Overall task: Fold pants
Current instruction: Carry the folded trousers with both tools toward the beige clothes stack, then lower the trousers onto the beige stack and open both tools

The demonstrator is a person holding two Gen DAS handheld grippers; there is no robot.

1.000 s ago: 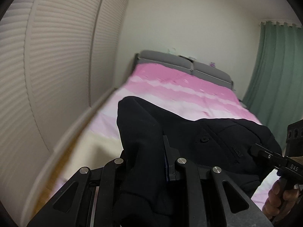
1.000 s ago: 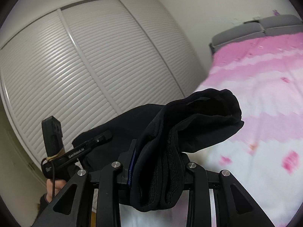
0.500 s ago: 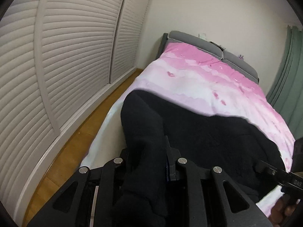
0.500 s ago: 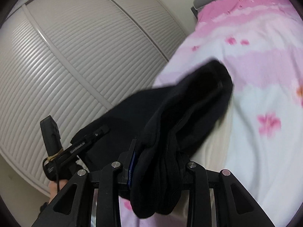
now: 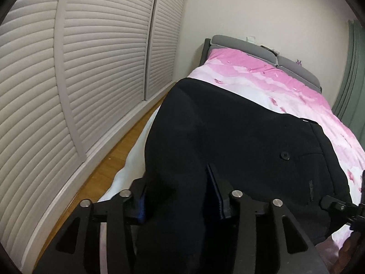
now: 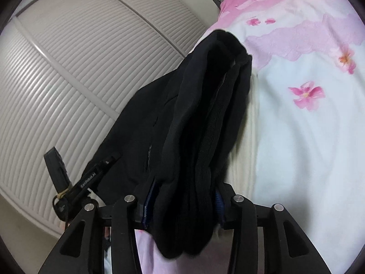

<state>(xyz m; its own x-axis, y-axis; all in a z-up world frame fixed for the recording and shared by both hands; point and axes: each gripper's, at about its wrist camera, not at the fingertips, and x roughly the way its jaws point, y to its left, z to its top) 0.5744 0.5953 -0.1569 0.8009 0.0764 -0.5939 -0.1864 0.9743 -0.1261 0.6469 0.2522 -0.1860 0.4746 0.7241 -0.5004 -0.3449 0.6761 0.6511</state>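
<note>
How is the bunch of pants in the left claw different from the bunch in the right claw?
The left claw pinches one smooth bunch of the pants, which spread flat toward the button. The right claw pinches a thicker bunch of stacked layers that hangs below it. Both claws are shut on the same black pants over the bed.

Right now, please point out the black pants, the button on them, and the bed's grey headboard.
black pants (image 5: 228,137), left wrist view, on the flat middle cloth.
button (image 5: 284,155), left wrist view, on its centre.
grey headboard (image 5: 237,43), left wrist view, on its left cushion.
</note>
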